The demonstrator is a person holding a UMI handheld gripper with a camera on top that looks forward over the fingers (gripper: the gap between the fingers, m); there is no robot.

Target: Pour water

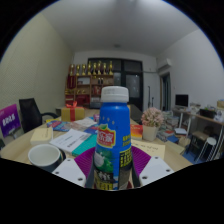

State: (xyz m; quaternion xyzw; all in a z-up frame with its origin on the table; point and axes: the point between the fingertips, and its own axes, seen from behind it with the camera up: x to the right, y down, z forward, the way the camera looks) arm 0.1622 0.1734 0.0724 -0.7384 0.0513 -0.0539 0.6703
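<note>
**Between the jaws: bottle upright**

Between the jaws, a blue-labelled bottle (113,140) stands upright, long axis vertical, white cap up, above the desk (60,140). Jaws partly closed, both purple pads (137,160) pressing its sides. Bottle base hidden. Label writing unreadable. White cup (45,156) just left, on the desk.

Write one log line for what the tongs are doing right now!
tongs: shut on bottle | bottle: blue cap on, upright | white cup: on table, ahead-left | pour: not begun

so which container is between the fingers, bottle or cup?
The blue-labelled bottle with the white cap stands upright between the fingers. The white cup sits apart on the table, open-topped.
</note>
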